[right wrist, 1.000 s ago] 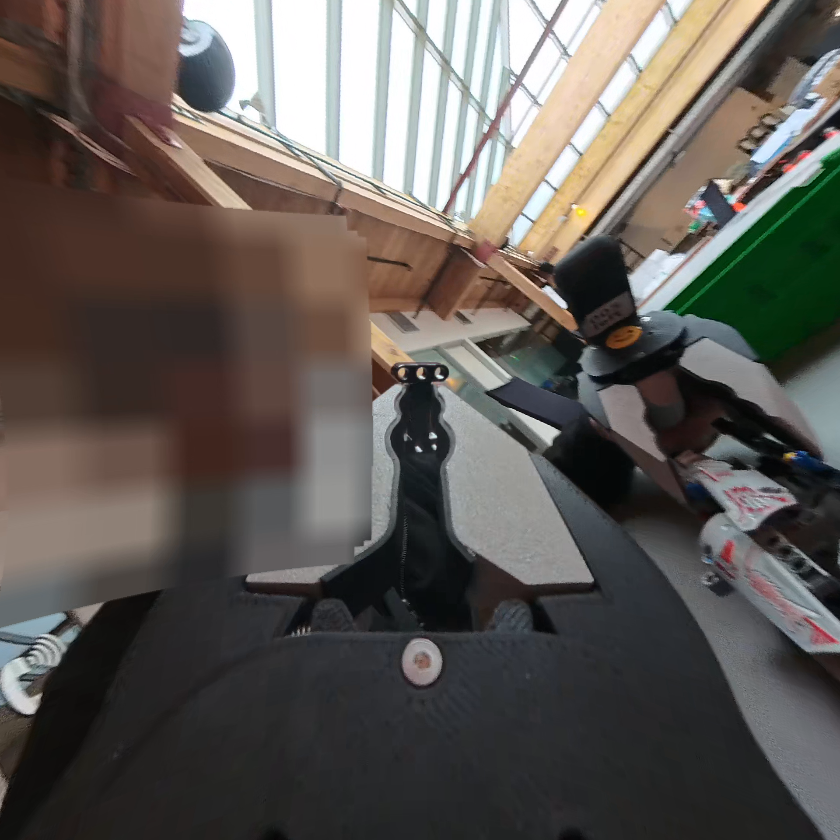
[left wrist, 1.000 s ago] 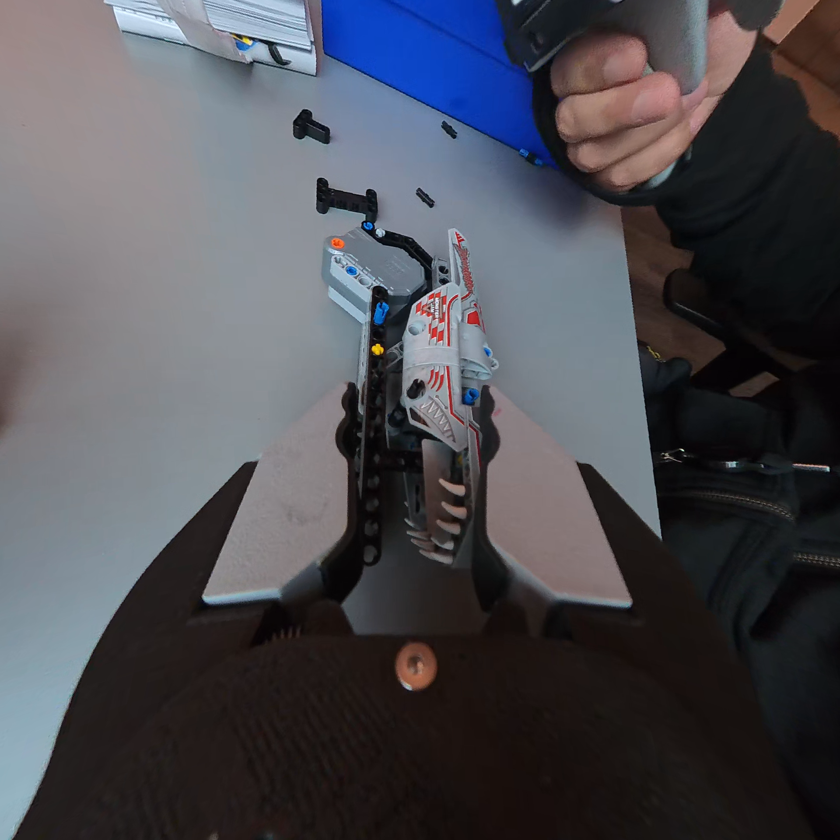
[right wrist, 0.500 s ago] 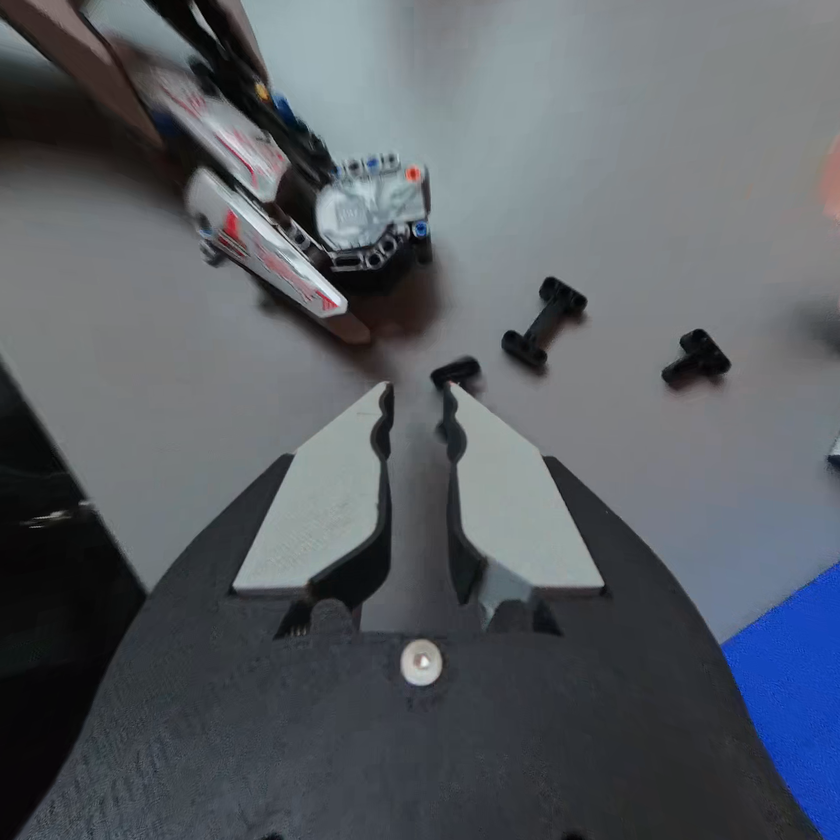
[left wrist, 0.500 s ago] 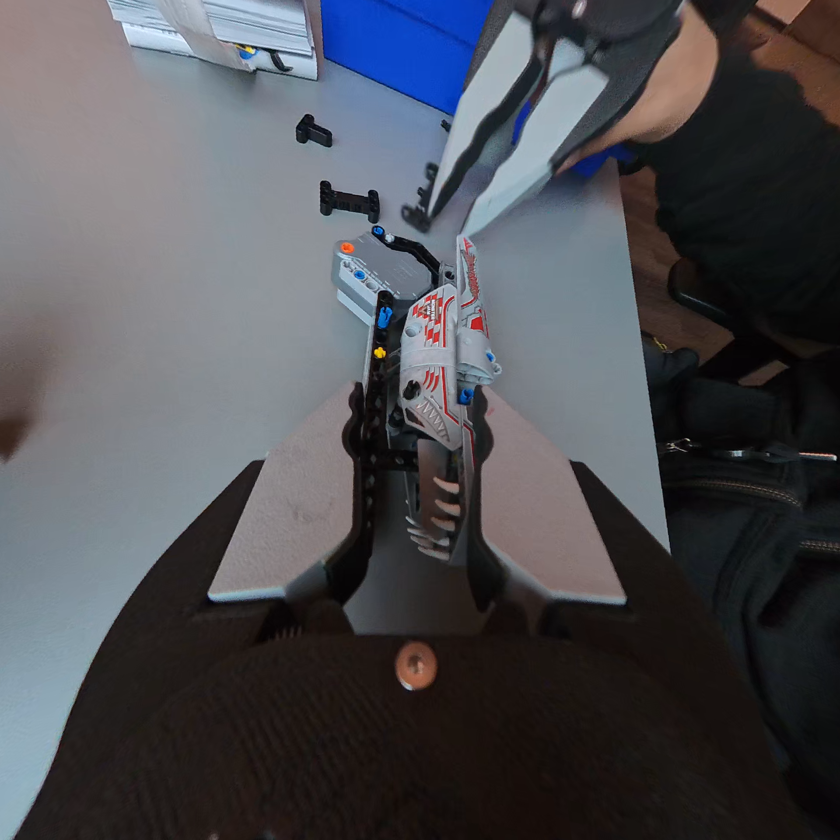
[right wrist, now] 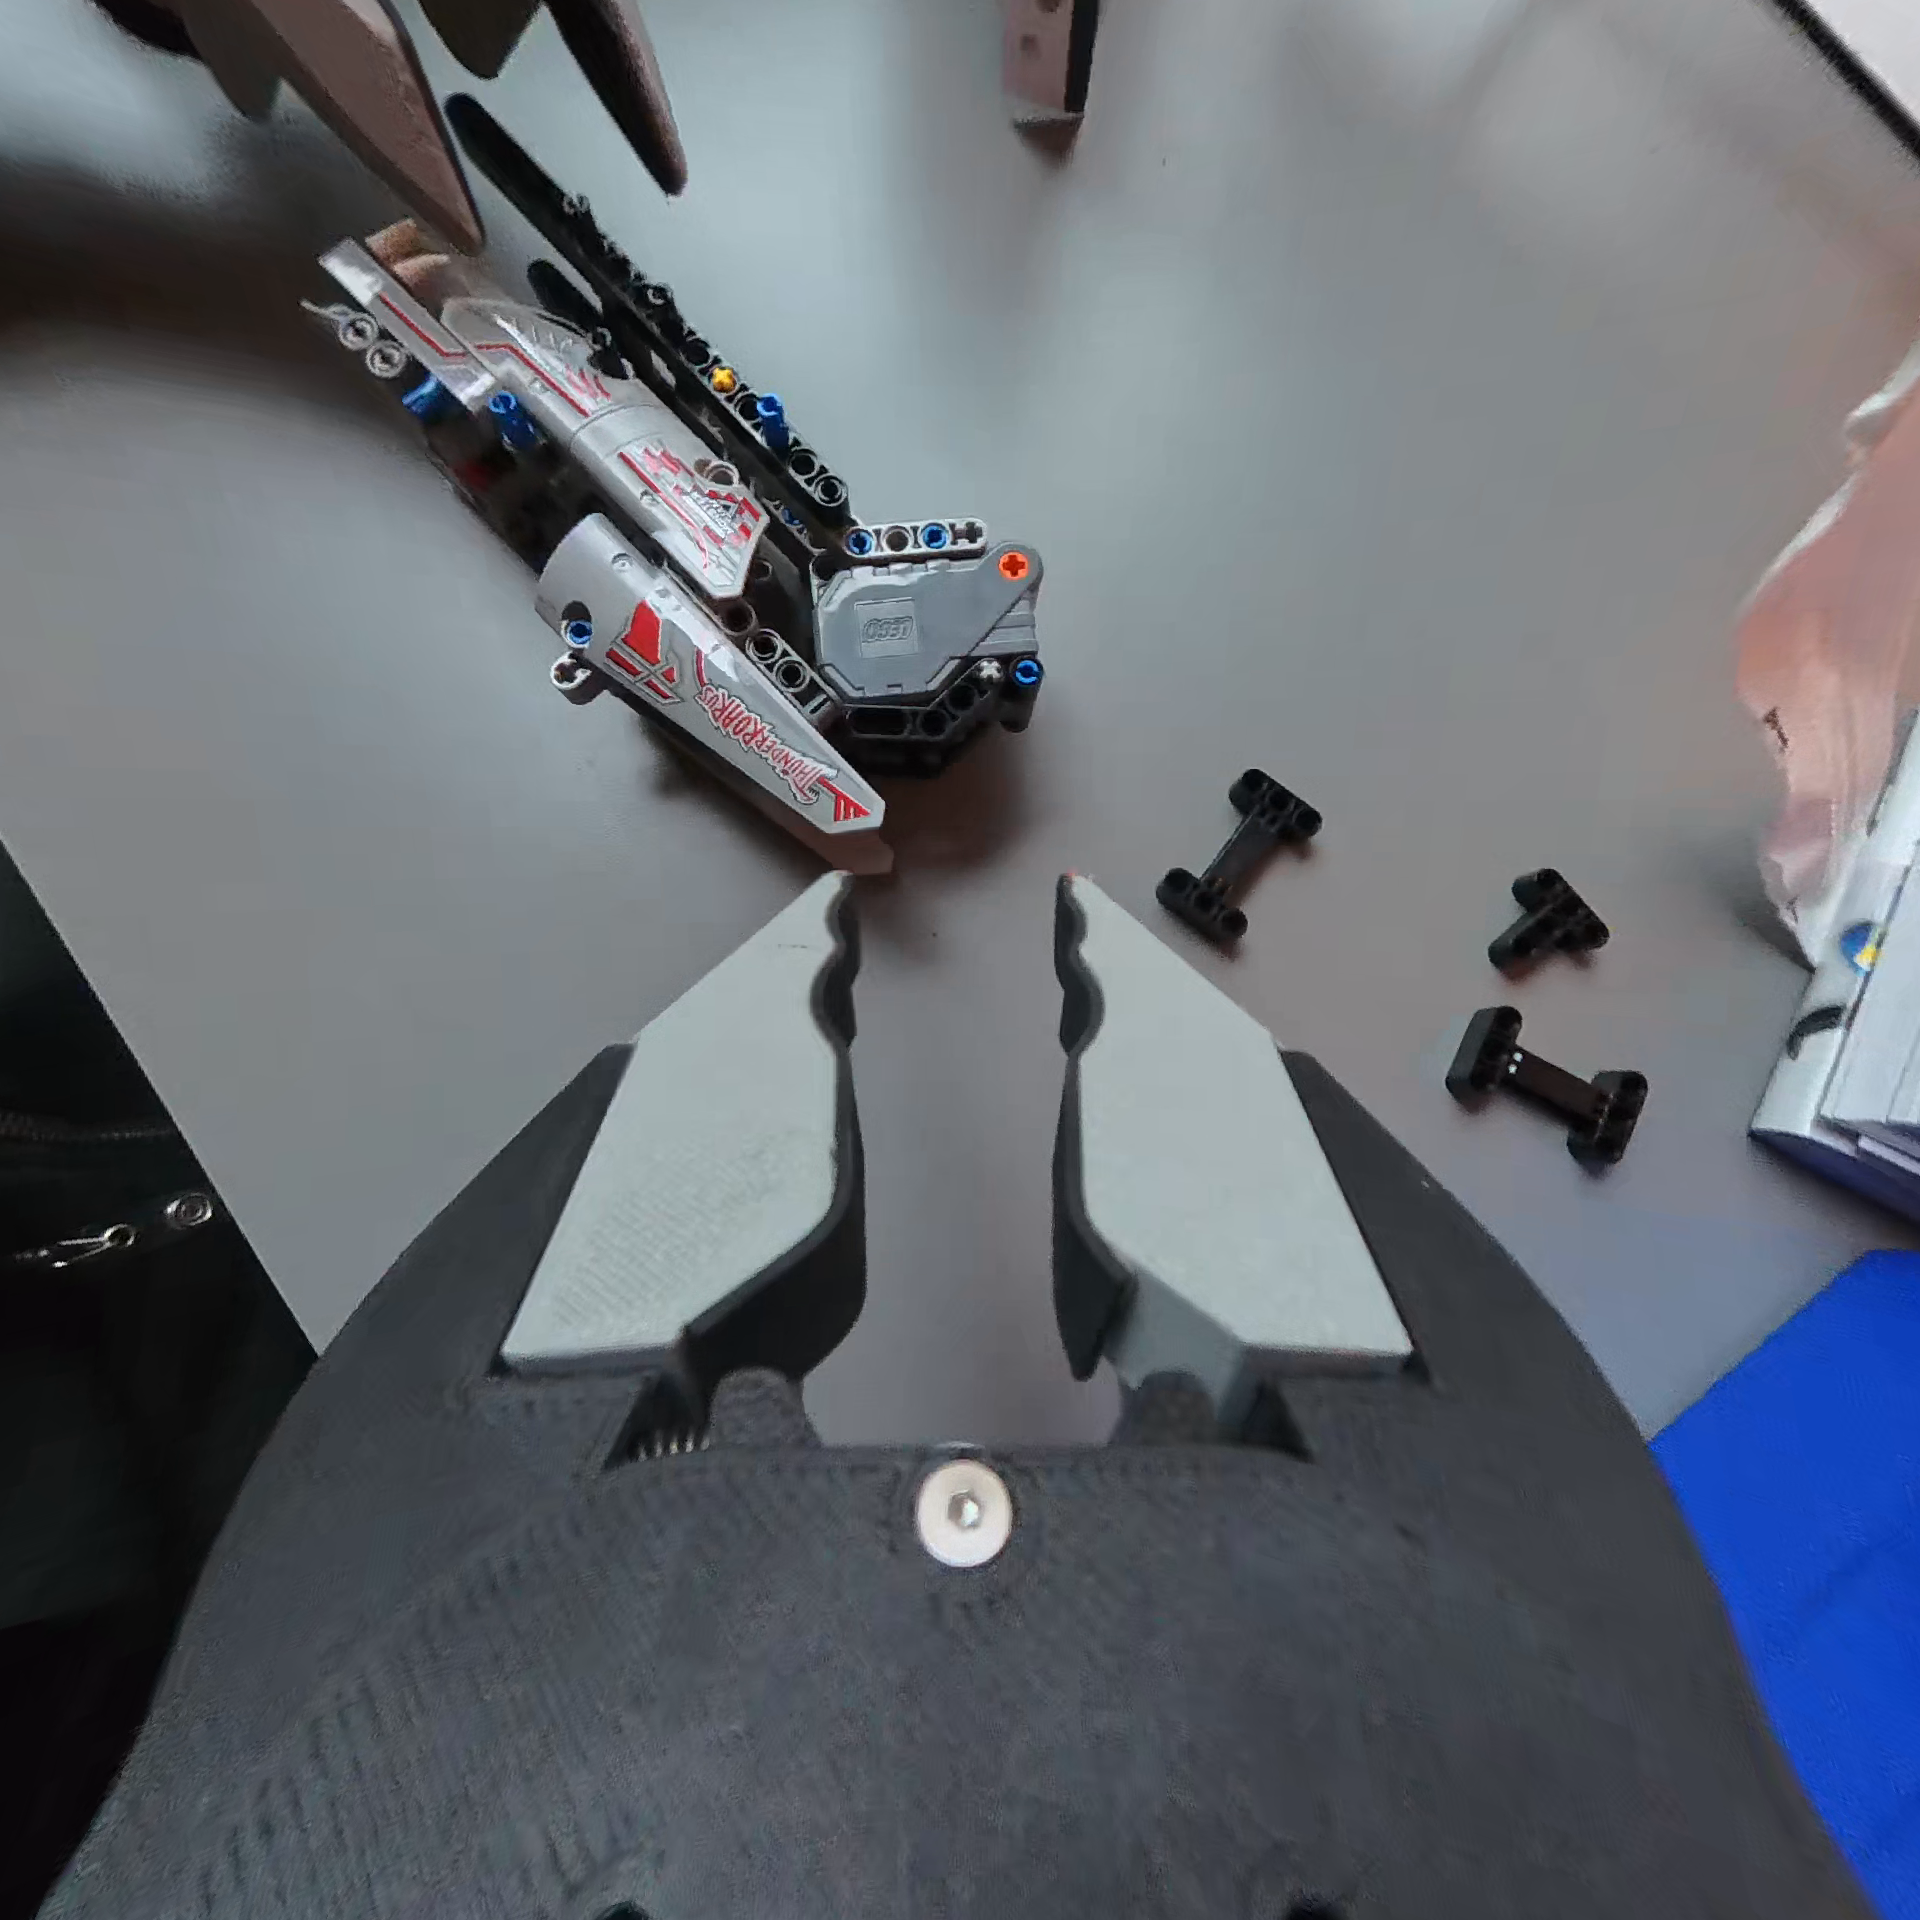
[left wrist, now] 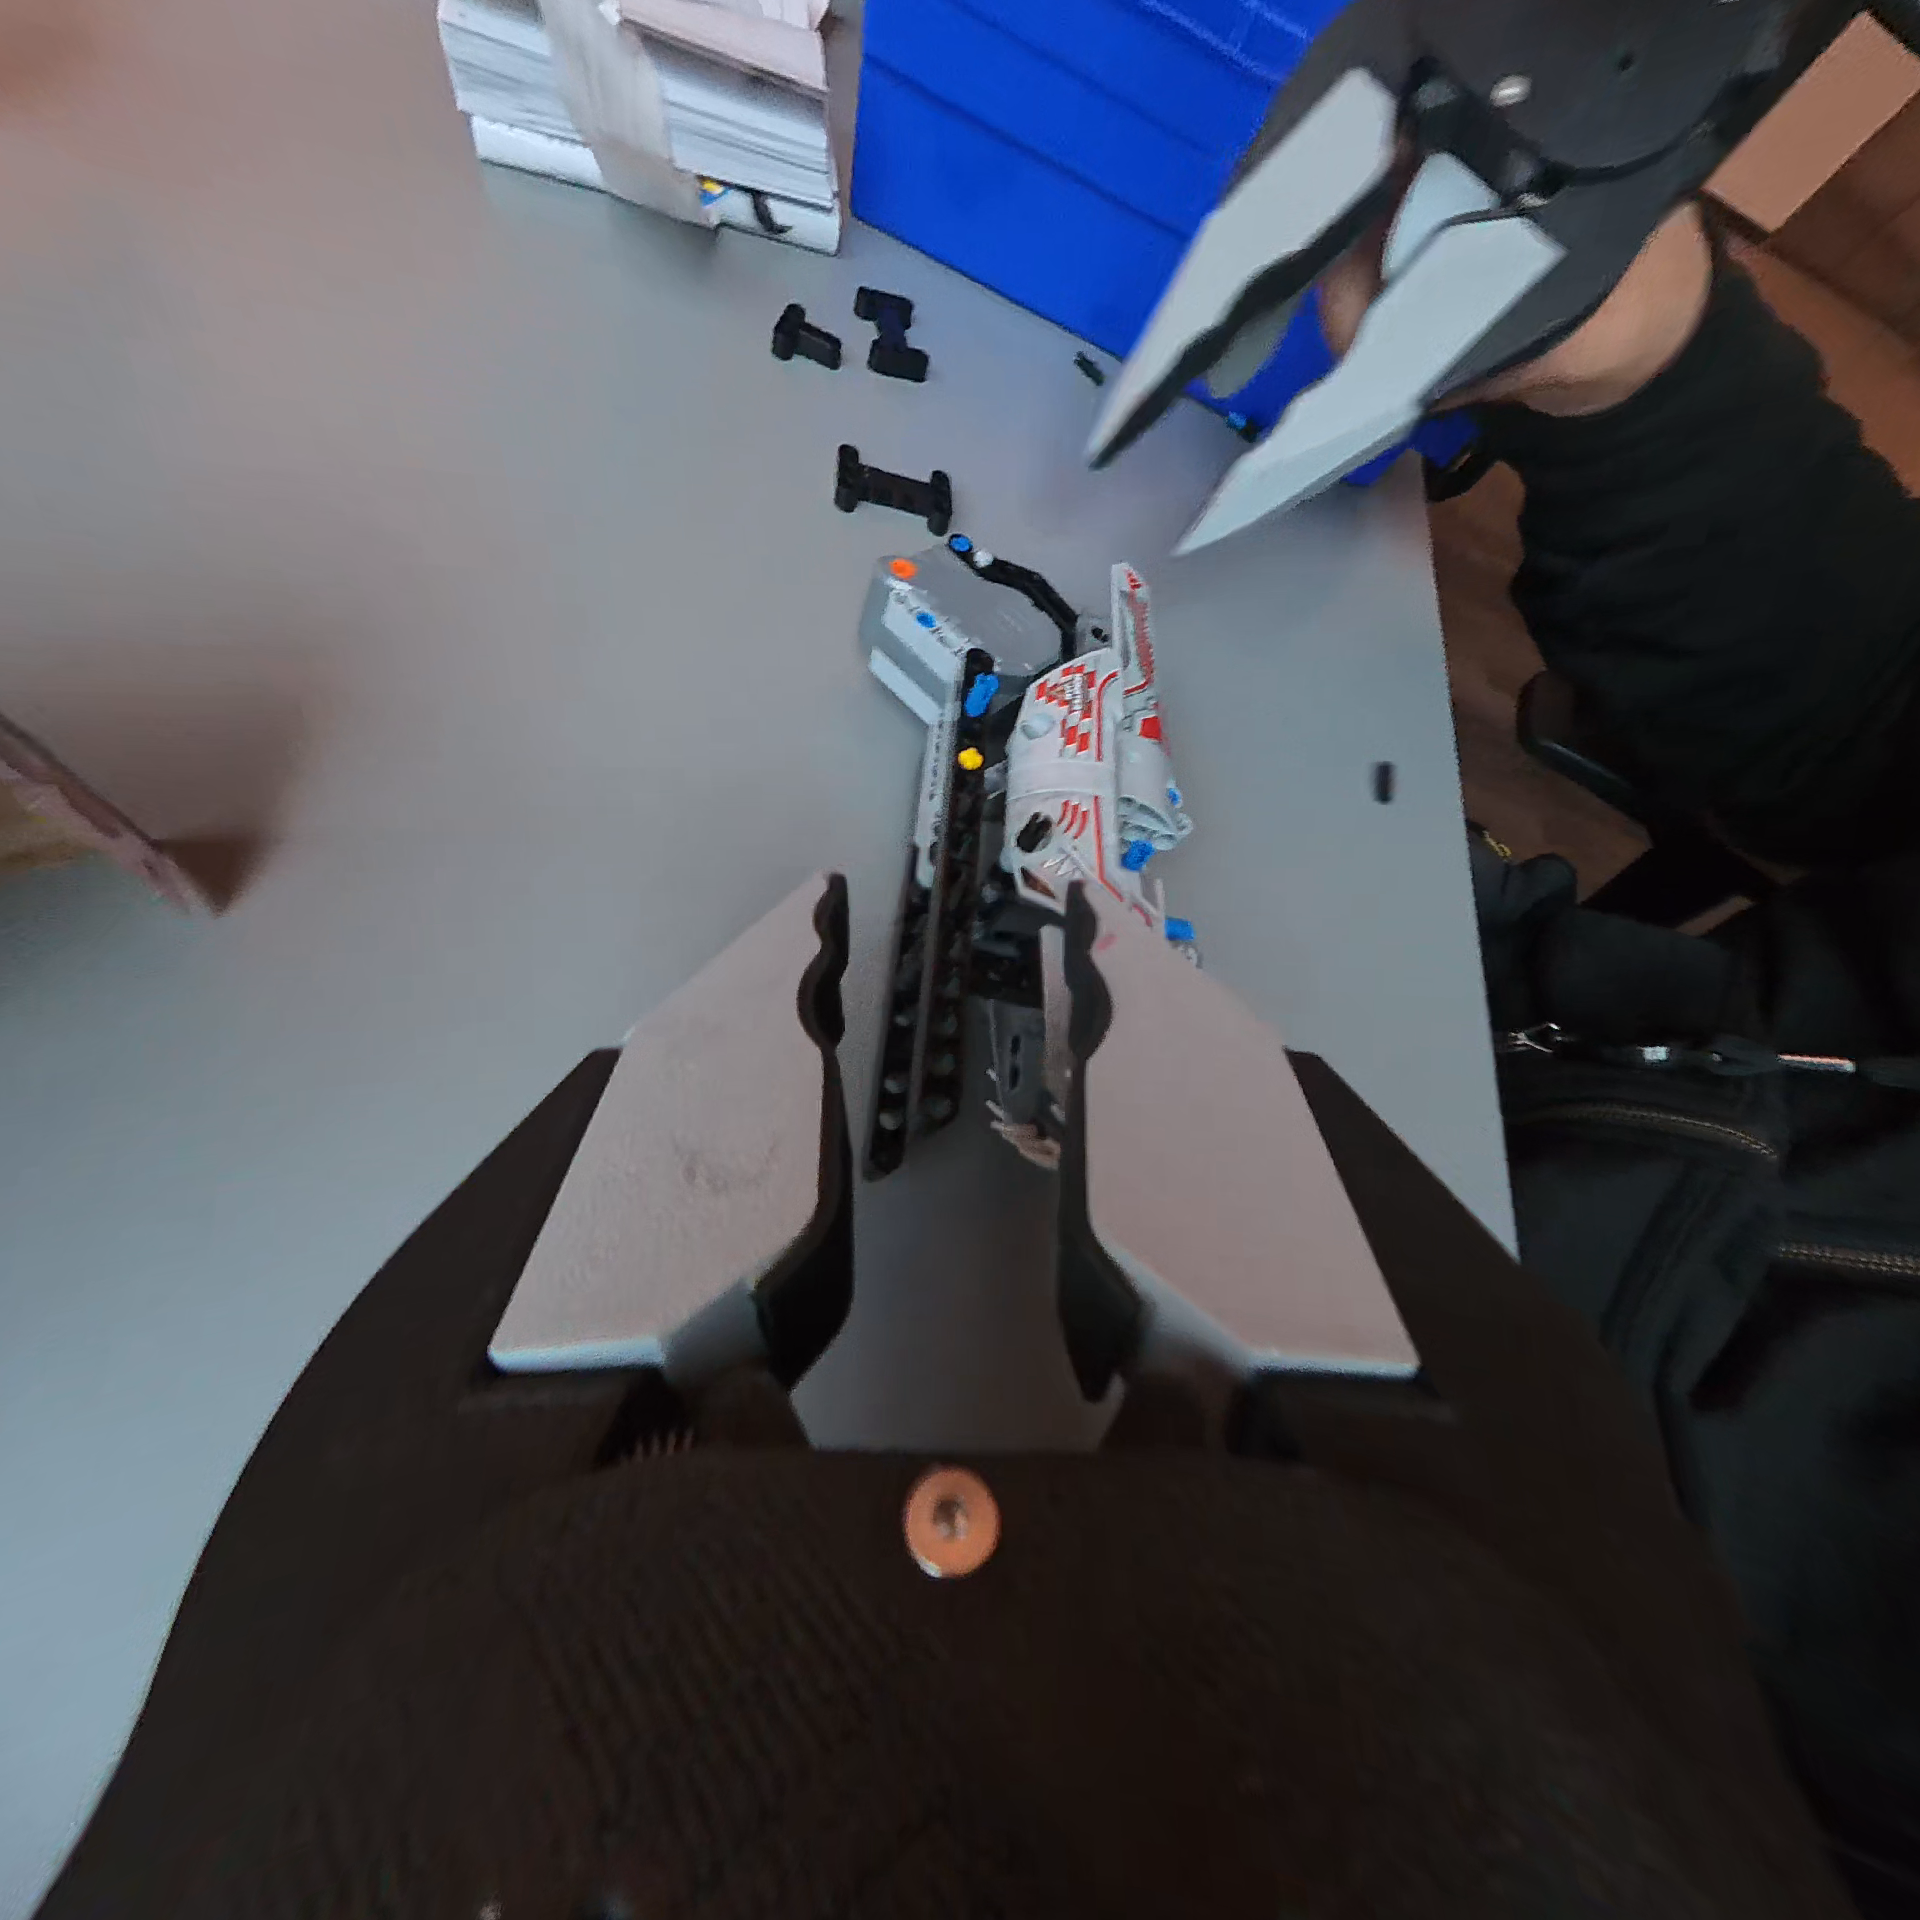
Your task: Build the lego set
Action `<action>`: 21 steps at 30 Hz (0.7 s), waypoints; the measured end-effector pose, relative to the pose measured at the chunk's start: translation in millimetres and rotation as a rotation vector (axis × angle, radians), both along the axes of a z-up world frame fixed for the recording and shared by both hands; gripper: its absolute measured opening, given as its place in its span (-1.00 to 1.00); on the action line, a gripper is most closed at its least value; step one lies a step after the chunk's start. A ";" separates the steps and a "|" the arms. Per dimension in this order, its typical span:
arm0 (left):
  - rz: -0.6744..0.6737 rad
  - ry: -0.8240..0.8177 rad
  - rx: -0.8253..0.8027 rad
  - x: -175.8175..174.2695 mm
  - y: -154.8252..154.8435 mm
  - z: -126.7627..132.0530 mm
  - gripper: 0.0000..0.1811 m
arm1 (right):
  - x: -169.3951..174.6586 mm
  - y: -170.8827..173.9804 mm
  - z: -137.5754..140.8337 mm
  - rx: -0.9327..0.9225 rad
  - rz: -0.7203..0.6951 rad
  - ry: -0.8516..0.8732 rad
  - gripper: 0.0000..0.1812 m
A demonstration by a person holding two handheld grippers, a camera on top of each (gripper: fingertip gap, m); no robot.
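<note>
The grey, red and black Lego model (left wrist: pixel 1081 748) lies on the grey table (left wrist: pixel 520 623). My left gripper (left wrist: pixel 953 899) is open. Its fingers stand on either side of the model's near end, and there is a gap beside the black beam. My right gripper (right wrist: pixel 956 883) is open and empty just in front of the model's pointed grey panel (right wrist: pixel 727 540). It also shows in the left wrist view (left wrist: pixel 1143 499), above the table beyond the model. Two black H-shaped pieces (right wrist: pixel 1236 852) (right wrist: pixel 1543 1081) and a small black angled piece (right wrist: pixel 1548 920) lie to its right.
A blue box (left wrist: pixel 1039 156) and a stack of booklets (left wrist: pixel 665 114) stand at the table's far side. A small black pin (left wrist: pixel 1382 781) lies right of the model near the table edge. A black bag (left wrist: pixel 1714 1143) sits off that edge. A clear plastic bag (right wrist: pixel 1849 623) lies above the booklets. Left tips to right tips: about 15 centimeters.
My left gripper has opened and let go of the model. My right gripper swung down from pointing up, opened, and no longer holds the small black three-hole piece.
</note>
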State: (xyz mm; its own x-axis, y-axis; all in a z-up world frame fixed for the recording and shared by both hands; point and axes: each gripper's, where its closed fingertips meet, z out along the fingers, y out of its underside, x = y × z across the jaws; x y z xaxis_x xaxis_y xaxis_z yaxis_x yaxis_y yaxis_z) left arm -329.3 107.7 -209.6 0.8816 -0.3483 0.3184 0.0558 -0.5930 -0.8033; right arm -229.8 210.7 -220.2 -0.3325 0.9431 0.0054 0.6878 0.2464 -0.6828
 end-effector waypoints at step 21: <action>-0.014 -0.064 0.008 7.4 7.0 -8.4 -0.67 | 125.5 -71.6 -46.5 -0.033 0.439 0.086 -1.00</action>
State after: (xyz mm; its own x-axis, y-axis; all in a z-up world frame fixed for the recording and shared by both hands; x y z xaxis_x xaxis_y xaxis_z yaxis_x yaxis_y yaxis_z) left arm -321.9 114.7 -217.9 0.8545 -0.3637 0.3709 0.0987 -0.5874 -0.8033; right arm -104.3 139.1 -266.7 -0.7008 0.7130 0.0226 0.4635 0.4792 -0.7453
